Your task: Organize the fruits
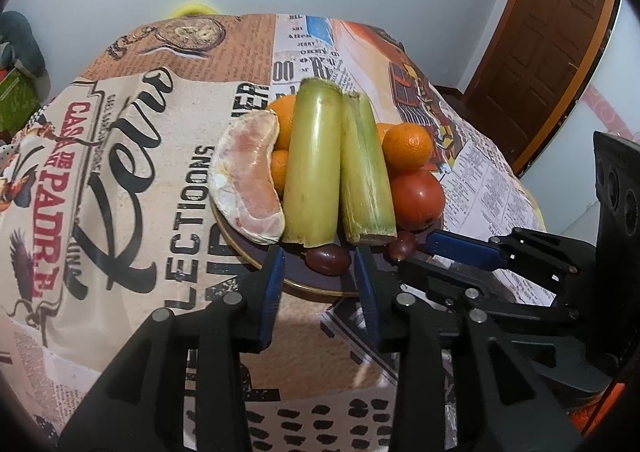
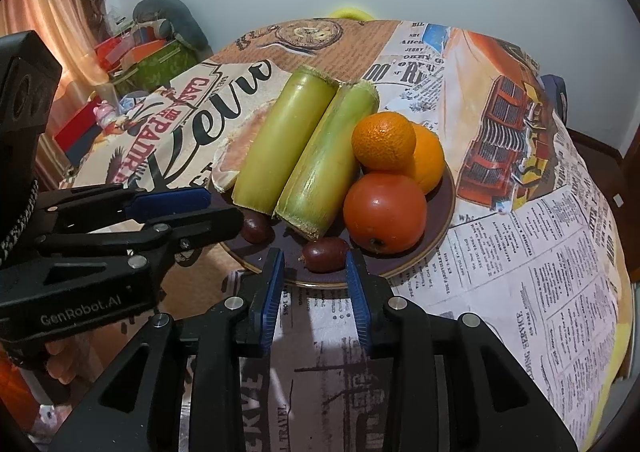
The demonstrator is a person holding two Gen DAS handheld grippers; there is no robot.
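Note:
A dark plate (image 1: 304,288) holds two green cane pieces (image 1: 314,163), a peeled pomelo wedge (image 1: 250,179), oranges (image 1: 408,145) and a red tomato (image 1: 416,199). Two dark red dates lie at its near rim. My left gripper (image 1: 319,256) stands open around one date (image 1: 328,260), which rests on the plate with a gap at the left pad. My right gripper (image 2: 315,258) is shut on the other date (image 2: 324,260), low over the plate (image 2: 444,211). Each gripper shows in the other's view: the right gripper (image 1: 416,256) and the left gripper (image 2: 224,207).
The plate sits on a round table under a newspaper-print cloth (image 2: 520,252). Boxes and clutter (image 2: 132,59) stand beyond the table's left edge. A brown door (image 1: 552,31) is at the far right, and a yellow chair back (image 2: 352,13) rises behind the table.

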